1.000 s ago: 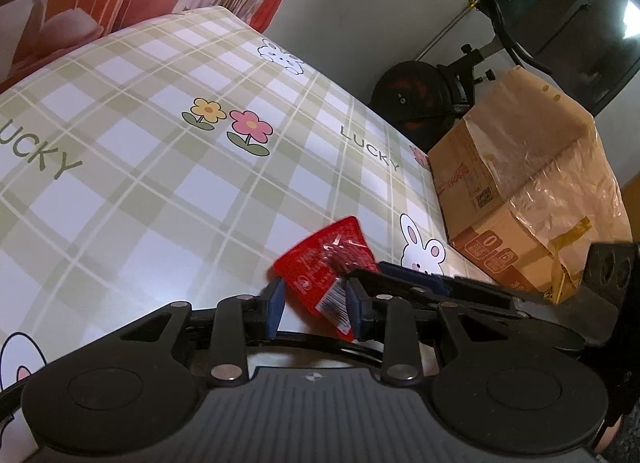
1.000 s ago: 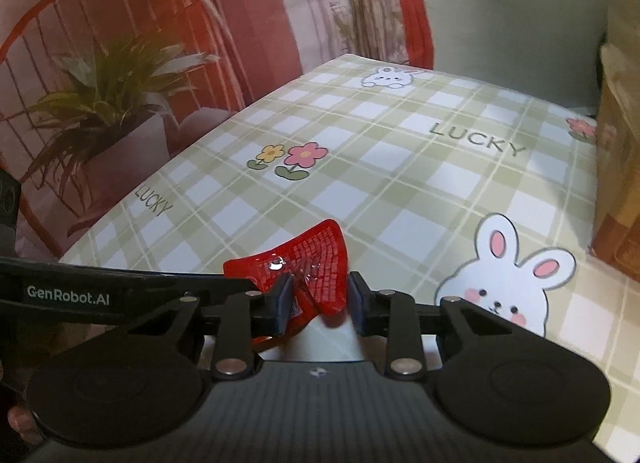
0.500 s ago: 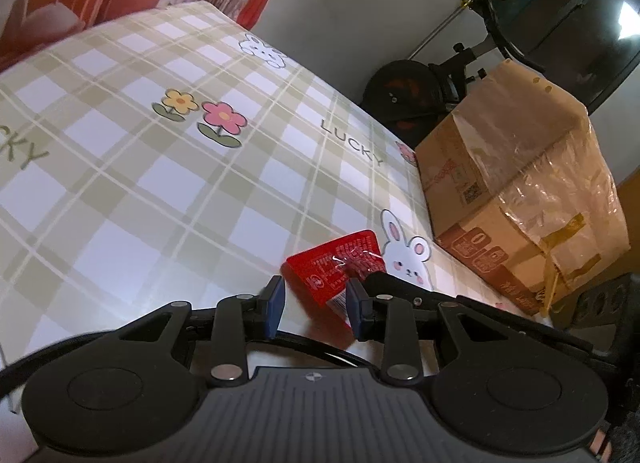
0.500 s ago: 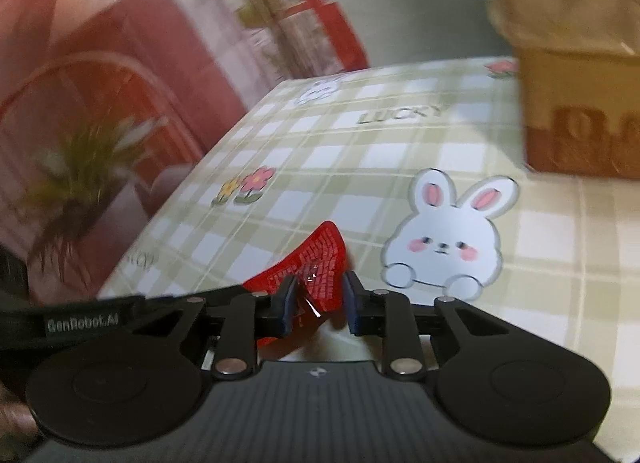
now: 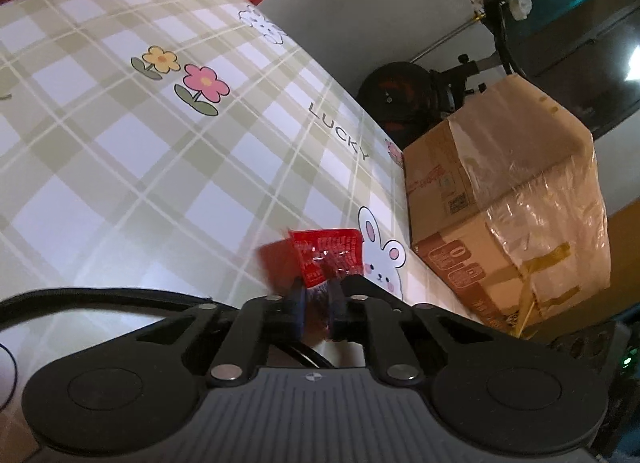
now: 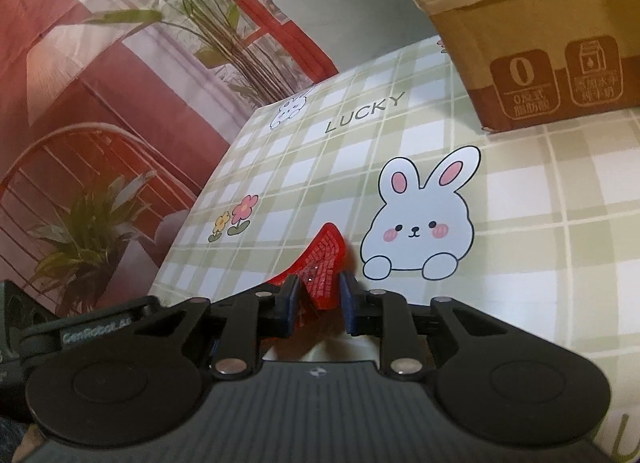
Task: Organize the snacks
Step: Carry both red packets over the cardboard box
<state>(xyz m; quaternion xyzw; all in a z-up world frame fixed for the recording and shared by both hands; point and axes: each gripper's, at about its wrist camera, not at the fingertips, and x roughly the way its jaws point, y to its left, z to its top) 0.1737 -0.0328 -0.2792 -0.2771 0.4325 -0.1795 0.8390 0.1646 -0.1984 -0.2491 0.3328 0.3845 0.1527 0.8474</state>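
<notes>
- Left wrist view: both grippers pinch one red snack packet [image 5: 326,259] low over the checked tablecloth [image 5: 120,167]; pulling apart could tear it.
- Left gripper [image 5: 318,303] has just clamped tight on it, pointing down.
- Right gripper [image 6: 318,295], closing too, squeezes the packet, tilted downward near the cardboard box [image 6: 540,43].

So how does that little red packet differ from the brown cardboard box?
The red packet is small, thin and creased; the cardboard box is far bulkier and stiff. The packet is shiny red with print, the box dull brown with tape and clear film. The packet is pinched in the left gripper, while the box stands by itself on the checked tablecloth. Both carry printed labels.
</notes>
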